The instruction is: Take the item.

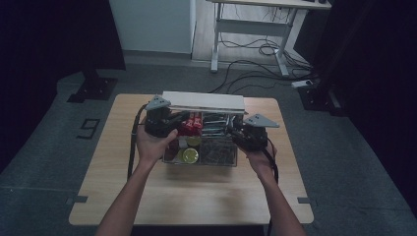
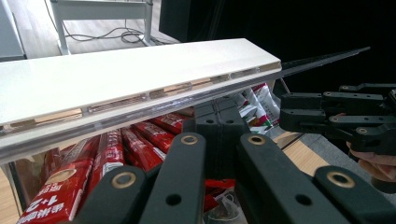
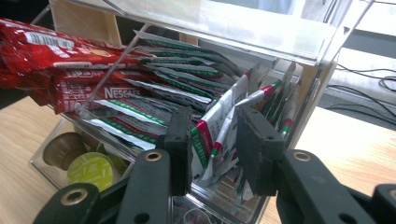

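The right claw (image 3: 212, 154) has its jaws partly closed around white sachets with green and red ends (image 3: 219, 126), which stand between the two black pads inside the clear organiser box (image 3: 322, 70); whether the pads press on the sachets cannot be told for certain from the right gripper view, though the packets sit snugly in the gap. The left claw (image 2: 219, 135) has its jaws drawn together with nothing between them, and it points into the same box, just under the raised white lid (image 2: 140, 74). In the high view the left claw (image 1: 164, 123) is at the left end of the box and the right claw (image 1: 246, 133) at its right end, each carried by a bare hand. The box (image 1: 235, 160) stands near the middle of the wooden surface (image 1: 196, 196), towards its far edge, with the lid (image 1: 204, 102) lifted along the far side of the box. Inside the box, red Nescafé stick packs (image 3: 70, 70) fill the far-left compartment, the green-and-white sachets lie beside them to the right, and round capsules, one lime green (image 3: 91, 170) and one brown (image 3: 63, 149), sit in the near-left compartment. Beyond the box, past the surface, a white desk frame (image 1: 255, 29) stands on the floor with loose cables (image 1: 260, 54) trailing beneath it.
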### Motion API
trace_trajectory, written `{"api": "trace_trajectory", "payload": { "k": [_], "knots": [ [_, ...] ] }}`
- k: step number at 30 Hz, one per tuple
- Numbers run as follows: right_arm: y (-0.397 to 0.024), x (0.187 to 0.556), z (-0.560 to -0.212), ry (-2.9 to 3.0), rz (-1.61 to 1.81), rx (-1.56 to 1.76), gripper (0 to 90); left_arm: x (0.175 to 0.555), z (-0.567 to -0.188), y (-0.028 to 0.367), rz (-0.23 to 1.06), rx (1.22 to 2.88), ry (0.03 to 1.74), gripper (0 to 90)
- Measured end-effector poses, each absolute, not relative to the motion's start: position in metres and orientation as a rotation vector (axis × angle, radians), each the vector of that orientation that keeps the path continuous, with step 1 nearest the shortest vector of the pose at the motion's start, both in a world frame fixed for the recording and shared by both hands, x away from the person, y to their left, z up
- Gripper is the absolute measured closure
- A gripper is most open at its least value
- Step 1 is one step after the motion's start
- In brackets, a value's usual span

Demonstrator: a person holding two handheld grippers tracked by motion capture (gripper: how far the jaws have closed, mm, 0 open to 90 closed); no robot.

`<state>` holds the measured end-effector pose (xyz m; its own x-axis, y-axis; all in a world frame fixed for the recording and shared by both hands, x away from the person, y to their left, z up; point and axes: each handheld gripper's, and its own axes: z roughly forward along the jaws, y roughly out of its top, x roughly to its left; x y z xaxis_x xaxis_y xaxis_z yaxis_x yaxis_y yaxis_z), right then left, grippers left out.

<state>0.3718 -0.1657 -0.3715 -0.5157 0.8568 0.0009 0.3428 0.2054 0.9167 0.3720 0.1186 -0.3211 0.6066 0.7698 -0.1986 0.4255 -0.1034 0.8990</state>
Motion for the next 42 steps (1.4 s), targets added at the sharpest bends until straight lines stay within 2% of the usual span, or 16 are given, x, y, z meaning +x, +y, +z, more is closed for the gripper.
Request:
{"api": "trace_trajectory", "payload": {
  "k": [10,14,30,42],
  "knots": [
    [-0.164,0.375,-0.376,1.988,1.256,1.115,65.6,0.372,-0.321,0.119,0.389,1.730,0.985,90.0],
    [-0.161,0.378,-0.378,1.994,1.224,1.121,71.8,0.372,-0.321,0.119,0.389,1.731,0.985,90.0],
    [-0.167,0.381,-0.381,1.986,1.240,1.161,86.8,0.373,-0.321,0.119,0.388,1.731,0.985,90.0],
    [-0.177,0.364,-0.375,1.943,1.324,1.123,88.7,0.374,-0.321,0.116,0.390,1.728,0.986,90.0]
  ]
}}
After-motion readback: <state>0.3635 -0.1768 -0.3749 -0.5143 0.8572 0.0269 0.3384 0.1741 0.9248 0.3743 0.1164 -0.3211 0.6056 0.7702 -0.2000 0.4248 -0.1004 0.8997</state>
